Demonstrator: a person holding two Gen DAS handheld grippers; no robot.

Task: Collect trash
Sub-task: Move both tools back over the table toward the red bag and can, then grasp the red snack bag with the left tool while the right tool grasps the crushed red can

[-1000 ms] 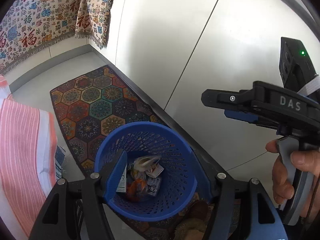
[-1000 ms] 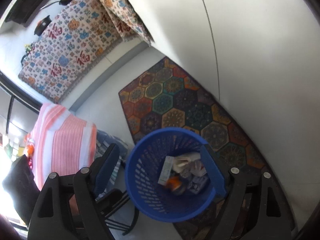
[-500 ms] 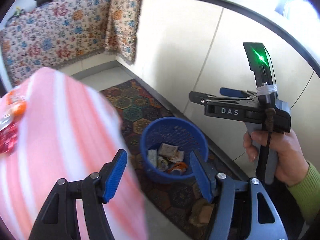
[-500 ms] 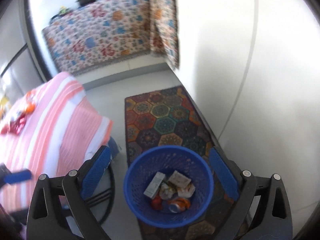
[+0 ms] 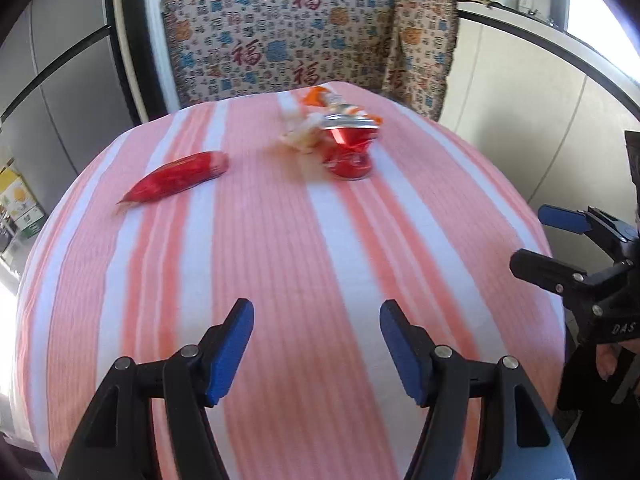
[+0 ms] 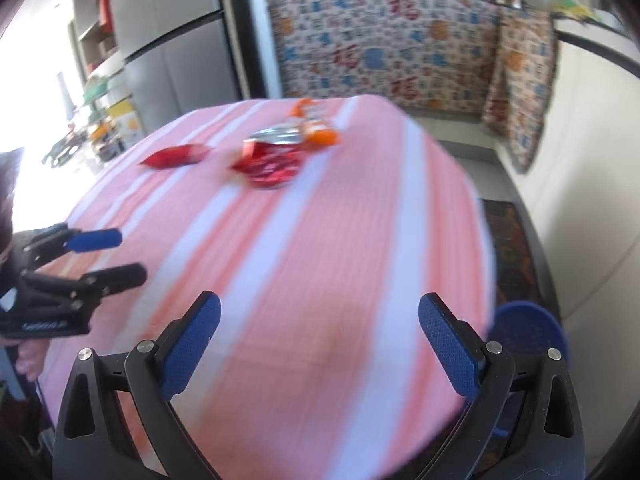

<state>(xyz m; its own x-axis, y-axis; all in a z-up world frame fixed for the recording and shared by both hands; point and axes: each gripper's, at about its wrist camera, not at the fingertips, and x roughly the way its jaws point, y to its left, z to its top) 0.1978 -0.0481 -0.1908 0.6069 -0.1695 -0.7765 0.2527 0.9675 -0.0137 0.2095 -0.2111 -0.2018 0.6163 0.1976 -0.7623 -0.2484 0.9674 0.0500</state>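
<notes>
Striped tablecloth (image 5: 304, 264), red wrappers (image 5: 176, 178), both tools empty

Both grippers are black plastic frames with silver screw heads. The left gripper (image 5: 316, 344) and right gripper (image 6: 320, 340) carry textured blue fingertip pads. White lettering marks the right one's body.

We see a pink-and-white striped ribbed cloth (image 5: 320, 264) covering the tabletop, matt and finely corded; a glossy red plastic wrapper (image 5: 176, 178); a crumpled red packet with shiny silver foil lining (image 5: 350, 138); matt black plastic gripper arms with textured blue pads (image 5: 230, 354)
</notes>
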